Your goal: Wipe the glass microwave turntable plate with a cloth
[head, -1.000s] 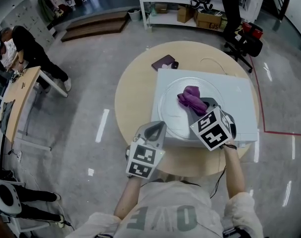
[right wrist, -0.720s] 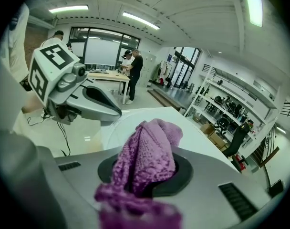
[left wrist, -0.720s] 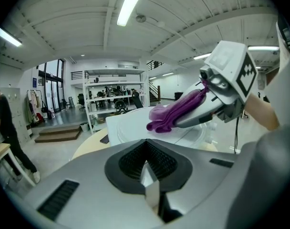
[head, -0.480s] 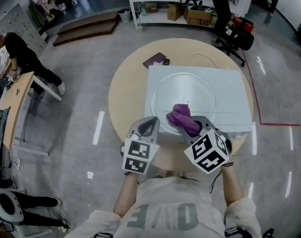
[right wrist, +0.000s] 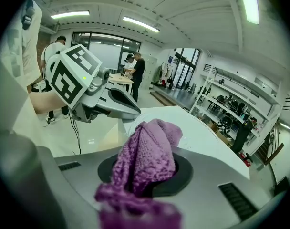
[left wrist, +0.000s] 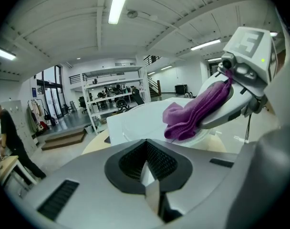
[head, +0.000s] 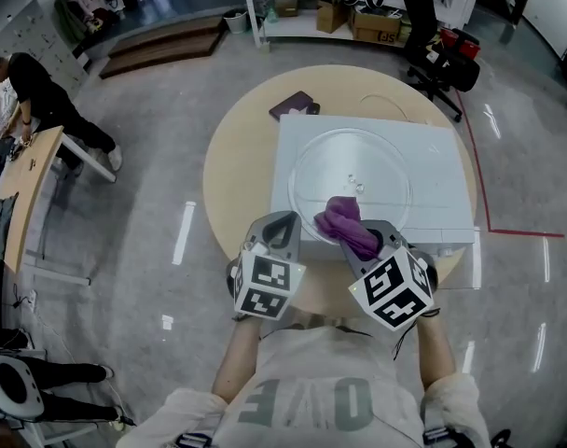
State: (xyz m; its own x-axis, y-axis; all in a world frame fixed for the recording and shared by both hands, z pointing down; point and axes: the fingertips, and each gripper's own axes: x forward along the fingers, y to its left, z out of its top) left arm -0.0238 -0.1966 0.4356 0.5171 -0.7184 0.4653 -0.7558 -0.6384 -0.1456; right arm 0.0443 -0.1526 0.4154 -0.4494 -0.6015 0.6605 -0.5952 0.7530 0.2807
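Purple knit cloth (head: 344,223) bunched, clear round plate (head: 358,155)

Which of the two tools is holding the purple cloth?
The right tool: its jaws are shut on the purple cloth at the near edge of the glass plate. The left tool is shut on nothing.

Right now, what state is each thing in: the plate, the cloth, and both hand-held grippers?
plate: lying flat on the white box.
cloth: bunched, at the plate's near edge.
left hand-held gripper: shut, empty.
right hand-held gripper: shut on the cloth.
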